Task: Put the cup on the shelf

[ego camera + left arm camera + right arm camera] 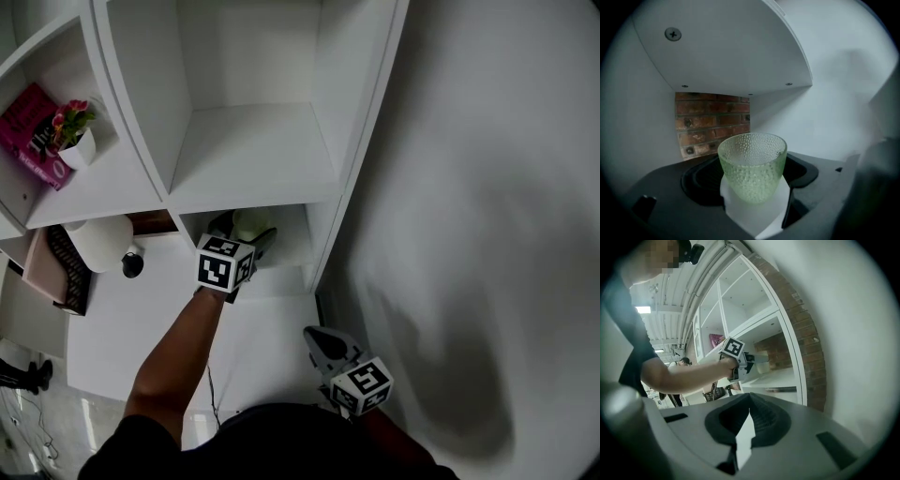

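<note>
Two hand-held grippers in play: my left hand-held gripper (246, 240) is clamped on the green dimpled cup (752, 161), which sits upright between its jaws inside a lower compartment of the white shelf (253, 159). A white board is overhead and a brick wall (712, 124) is straight ahead of the jaws; can't tell if the cup's base touches the shelf floor. My right hand-held gripper (744, 430) hangs outside the shelf, behind and right of the left one, jaws pressed together with nothing between them.
</note>
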Tool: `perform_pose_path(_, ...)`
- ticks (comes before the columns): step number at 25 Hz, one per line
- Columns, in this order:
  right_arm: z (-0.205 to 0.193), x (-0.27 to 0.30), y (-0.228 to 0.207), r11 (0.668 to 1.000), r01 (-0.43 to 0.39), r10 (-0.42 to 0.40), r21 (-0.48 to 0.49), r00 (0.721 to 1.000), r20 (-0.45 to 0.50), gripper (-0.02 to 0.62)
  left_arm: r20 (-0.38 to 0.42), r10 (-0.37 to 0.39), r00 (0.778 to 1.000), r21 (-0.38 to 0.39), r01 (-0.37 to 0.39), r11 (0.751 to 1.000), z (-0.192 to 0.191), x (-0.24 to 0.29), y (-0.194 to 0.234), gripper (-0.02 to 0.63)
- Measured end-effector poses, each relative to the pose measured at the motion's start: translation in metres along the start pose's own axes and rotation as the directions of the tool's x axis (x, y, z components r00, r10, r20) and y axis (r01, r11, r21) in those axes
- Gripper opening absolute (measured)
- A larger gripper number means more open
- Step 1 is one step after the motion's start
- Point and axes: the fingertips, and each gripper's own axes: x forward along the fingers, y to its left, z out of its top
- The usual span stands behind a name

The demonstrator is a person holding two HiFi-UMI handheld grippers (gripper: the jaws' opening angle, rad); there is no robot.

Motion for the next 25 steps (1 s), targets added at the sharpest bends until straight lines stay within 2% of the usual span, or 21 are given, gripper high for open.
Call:
perform_pose_path(8,-0.004,0.001,-0.009,1.000,0.015,-0.014,0.018,1.000,-0.015,0.005,-0.016,0.026,1.000,-0.015,-0.027,1.000,0.007,0.030,0.023,0.379)
perform_pose_path(25,-0.009,0.002,-0.020,0.999,0.019,-0.017,0.038,0.999,-0.037,0.005,-0.084,0.031,0.996,0.021,-0.029,0.999,-0.016,0.056,0.023,0.379)
